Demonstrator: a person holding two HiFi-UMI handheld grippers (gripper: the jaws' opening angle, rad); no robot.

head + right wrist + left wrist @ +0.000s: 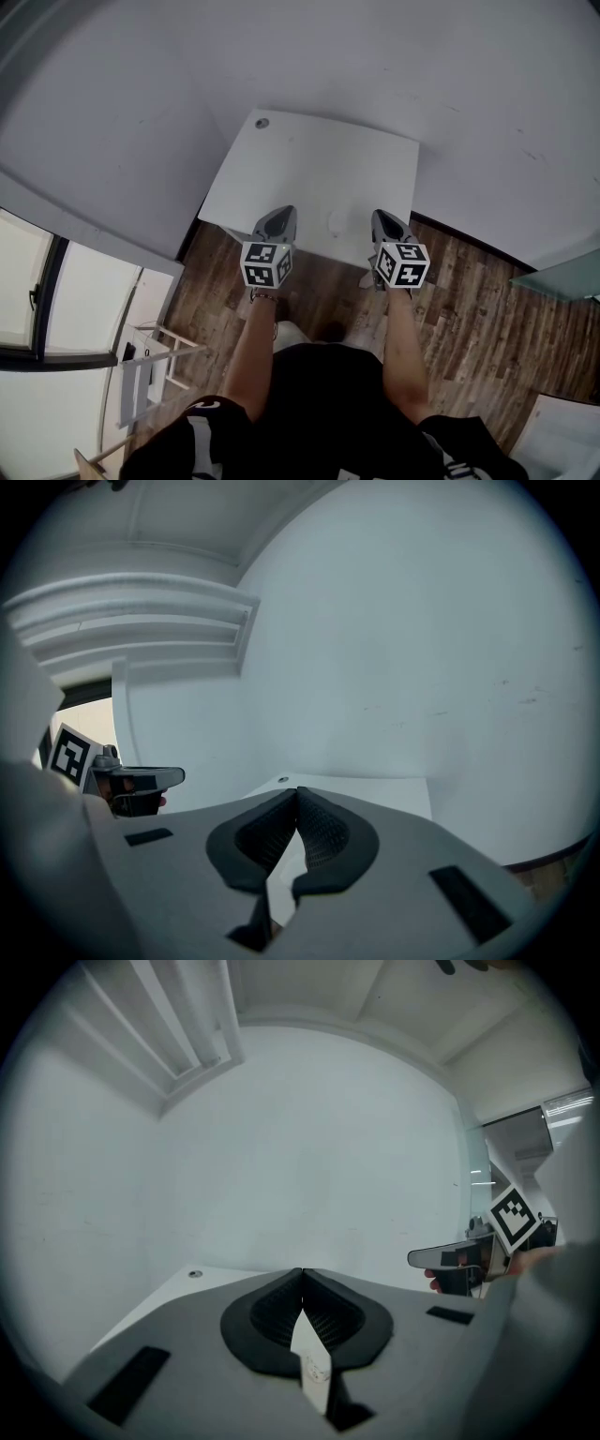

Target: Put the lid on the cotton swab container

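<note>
A white table (309,164) stands against the wall. On it near the front edge, between my two grippers, lies a small pale object (336,223). It is too faint to tell container from lid. My left gripper (281,214) hangs over the front edge to its left, its jaws shut tip to tip with nothing held (302,1274). My right gripper (382,217) sits to the object's right, also shut and empty (298,791). Each gripper view points at the wall and shows the other gripper off to the side, the right one (459,1260) and the left one (141,780).
A small round grommet (262,123) sits at the table's far left corner. Wood floor (478,309) lies around the table's front. A window (37,300) and a wooden frame (159,361) are at the left, and white walls close in behind.
</note>
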